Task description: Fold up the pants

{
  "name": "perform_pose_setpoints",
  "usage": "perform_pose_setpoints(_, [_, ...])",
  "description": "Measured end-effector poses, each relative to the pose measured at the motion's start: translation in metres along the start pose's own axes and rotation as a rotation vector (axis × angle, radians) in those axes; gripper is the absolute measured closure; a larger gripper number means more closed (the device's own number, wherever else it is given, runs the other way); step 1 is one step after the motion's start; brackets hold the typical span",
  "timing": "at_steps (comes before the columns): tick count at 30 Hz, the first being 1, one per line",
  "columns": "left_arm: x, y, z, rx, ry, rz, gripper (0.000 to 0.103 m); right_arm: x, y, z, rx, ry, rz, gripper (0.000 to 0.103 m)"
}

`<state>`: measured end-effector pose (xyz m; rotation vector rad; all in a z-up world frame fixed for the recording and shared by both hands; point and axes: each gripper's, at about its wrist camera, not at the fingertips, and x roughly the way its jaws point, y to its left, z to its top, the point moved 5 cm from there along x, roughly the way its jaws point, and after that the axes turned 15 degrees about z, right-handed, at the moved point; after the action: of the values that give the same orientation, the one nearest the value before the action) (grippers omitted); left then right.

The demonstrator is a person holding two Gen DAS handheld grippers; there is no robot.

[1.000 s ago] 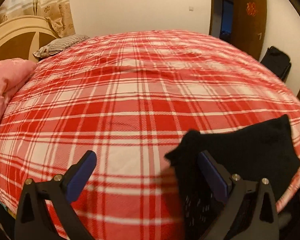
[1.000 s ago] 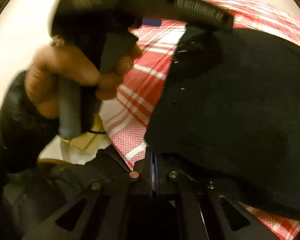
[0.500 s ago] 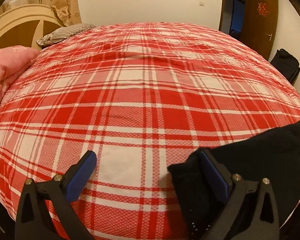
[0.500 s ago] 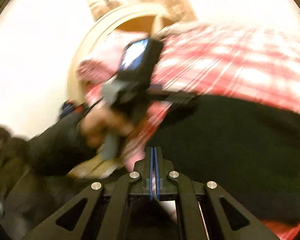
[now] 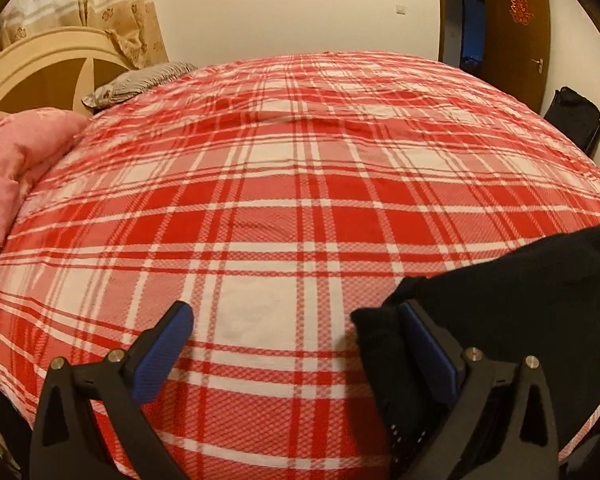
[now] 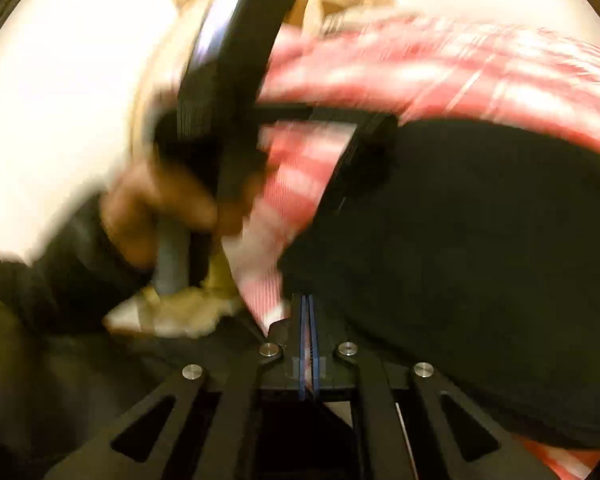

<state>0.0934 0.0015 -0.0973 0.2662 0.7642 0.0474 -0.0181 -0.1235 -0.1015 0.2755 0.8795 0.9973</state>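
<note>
Since the earlier frame the left wrist view has tipped down a little, so the black pants (image 5: 520,312) now sit lower and further toward the right edge, and the right wrist view has swung into heavy blur. Across most of the left view spreads the bed (image 5: 280,208) in its red and white plaid cover, with a pink quilt (image 5: 16,168) at the left edge and a striped pillow (image 5: 140,84) near the upper left. Low in that frame the left hand-held gripper (image 5: 296,324) stands wide apart, nothing pinched; its right-side finger lies against the pants' near corner (whether it presses on the cloth I cannot tell). At the bottom centre of the right view, the right hand-held gripper (image 6: 309,312) has its blue pads drawn together with only a sliver between them, and no cloth is visibly caught. Pants (image 6: 480,260) fill the right half there, while a hand (image 6: 160,216) grips the other tool's handle at centre left.
</note>
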Motion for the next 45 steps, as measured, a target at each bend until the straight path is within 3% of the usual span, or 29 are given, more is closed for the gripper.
perform_pose_setpoints(4, [-0.011,0.002,0.008,0.011,-0.020,0.020,0.000,-0.091,-0.018,0.022,0.023,-0.253,-0.183,0.100])
perform_pose_setpoints(6, [-0.022,0.005,0.012,-0.008,-0.040,0.015,0.000,-0.122,-0.040,0.033,0.037,-0.331,-0.312,0.089])
perform_pose_setpoints(9, [-0.036,0.000,0.020,-0.042,-0.066,-0.033,0.000,-0.143,-0.077,0.040,0.061,-0.350,-0.483,0.064])
perform_pose_setpoints(12, [-0.038,-0.023,0.025,0.006,-0.093,-0.024,0.000,-0.145,-0.110,0.048,0.072,-0.343,-0.620,0.062])
perform_pose_setpoints(14, [-0.035,-0.037,0.023,0.040,-0.084,-0.005,0.000,-0.131,-0.149,0.046,0.169,-0.263,-0.663,0.058])
perform_pose_setpoints(15, [-0.030,-0.047,0.021,0.063,-0.068,0.000,0.000,-0.140,-0.156,0.050,0.183,-0.275,-0.674,0.036])
perform_pose_setpoints(16, [-0.027,-0.052,0.019,0.077,-0.055,0.007,0.000,-0.143,-0.168,0.049,0.241,-0.306,-0.697,0.028])
perform_pose_setpoints(17, [-0.024,-0.056,0.018,0.088,-0.049,0.018,0.000,-0.143,-0.175,0.048,0.281,-0.321,-0.694,0.023])
perform_pose_setpoints(20, [-0.022,-0.060,0.015,0.098,-0.052,0.040,0.000,-0.163,-0.178,0.035,0.418,-0.448,-0.567,0.022])
perform_pose_setpoints(24, [-0.022,-0.060,0.016,0.104,-0.042,0.038,0.000,-0.184,-0.158,0.022,0.359,-0.510,-0.555,0.022])
perform_pose_setpoints(30, [-0.029,-0.055,0.016,0.081,-0.020,0.006,0.000,-0.182,-0.142,-0.010,0.349,-0.459,-0.490,0.022])
perform_pose_setpoints(35, [-0.041,-0.036,0.006,0.007,-0.012,-0.044,0.000,-0.163,-0.133,-0.031,0.301,-0.434,-0.527,0.022])
perform_pose_setpoints(45, [-0.023,-0.040,-0.027,-0.156,0.162,-0.204,0.000,-0.149,-0.111,-0.037,0.307,-0.415,-0.427,0.022])
